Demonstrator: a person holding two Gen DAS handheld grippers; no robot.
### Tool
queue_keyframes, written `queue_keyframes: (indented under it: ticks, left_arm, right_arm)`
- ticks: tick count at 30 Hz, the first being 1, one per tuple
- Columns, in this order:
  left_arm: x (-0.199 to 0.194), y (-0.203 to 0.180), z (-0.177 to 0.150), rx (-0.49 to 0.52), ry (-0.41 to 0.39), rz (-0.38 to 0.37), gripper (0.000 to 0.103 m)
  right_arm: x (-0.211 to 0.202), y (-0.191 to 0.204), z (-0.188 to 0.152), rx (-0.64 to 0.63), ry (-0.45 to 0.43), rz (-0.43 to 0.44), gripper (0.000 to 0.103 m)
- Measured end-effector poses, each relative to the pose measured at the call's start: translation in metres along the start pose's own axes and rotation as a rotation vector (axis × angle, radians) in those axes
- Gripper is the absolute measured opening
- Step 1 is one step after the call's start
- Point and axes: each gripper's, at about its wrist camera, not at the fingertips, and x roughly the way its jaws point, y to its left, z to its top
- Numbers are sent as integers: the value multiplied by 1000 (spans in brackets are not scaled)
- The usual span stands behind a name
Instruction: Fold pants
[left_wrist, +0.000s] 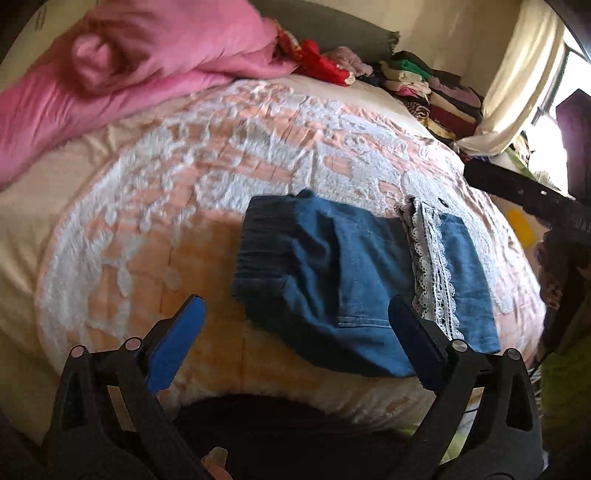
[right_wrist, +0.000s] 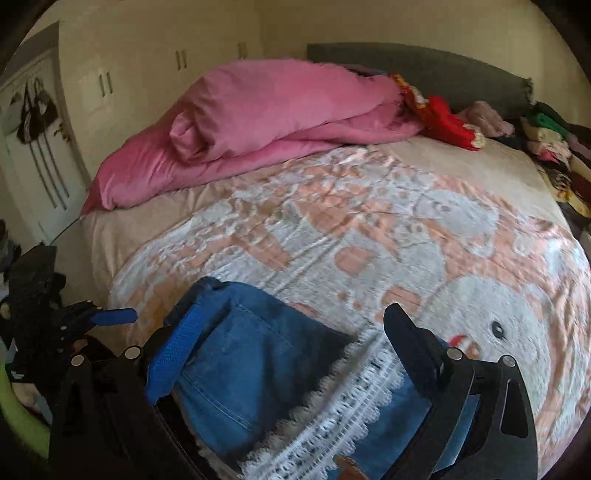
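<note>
From the left wrist, the left gripper (left_wrist: 293, 323) hangs spread wide and empty, near the folded pants (left_wrist: 354, 273) on the bedspread (left_wrist: 184, 184).

From the right wrist, the right gripper (right_wrist: 291, 332) gapes above them, holding nothing. Folding looks nearly done; next probably a final smoothing or lift.

Pants (left_wrist: 332, 273): blue denim, darker at waistband, white lace band across. Bedspread (left_wrist: 221, 155) under pants: peach with white pattern. Duvet (right_wrist: 258, 122) behind pants: plain pink. Hand-held gripper (right_wrist: 291, 332) pads: blue.
</note>
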Motion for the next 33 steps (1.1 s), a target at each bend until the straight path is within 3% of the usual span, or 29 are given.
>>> queue_keyframes:
  ticks: [10,12,14,16,27,29,30,31,33]
  left_arm:
    - [22,18,-6,-88,54,-20,92]
    - [27,22,-7,-121,62,-46,79]
    - [31,23,-6,-134,72,-71,55]
    - [40,23,-9,-136,99,-100,47]
    - [47,27,-15,-158,123,-138,46]
    - [47,27,-15,-162,124,-139,46]
    - [47,27,-16,-161,124,-134,47]
    - [47,26,-15,-159,124,-132,48]
    - [46,26,-15,-161,120,-145,52]
  right_arm:
    - [53,37,10,-110,126,102,98]
    - [64,43,12,-122,152,122,98]
    - [75,47,13,-132,173,147,98]
    - [88,51,14,-140,201,160,98]
    - [155,72,9,-186,334,238,97]
    - [162,70,6,-179,350,257,83]
    - [166,69,4,-173,357,285,67]
    - [166,67,3,-161,356,307,57]
    - [161,62,4,-151,334,328,46]
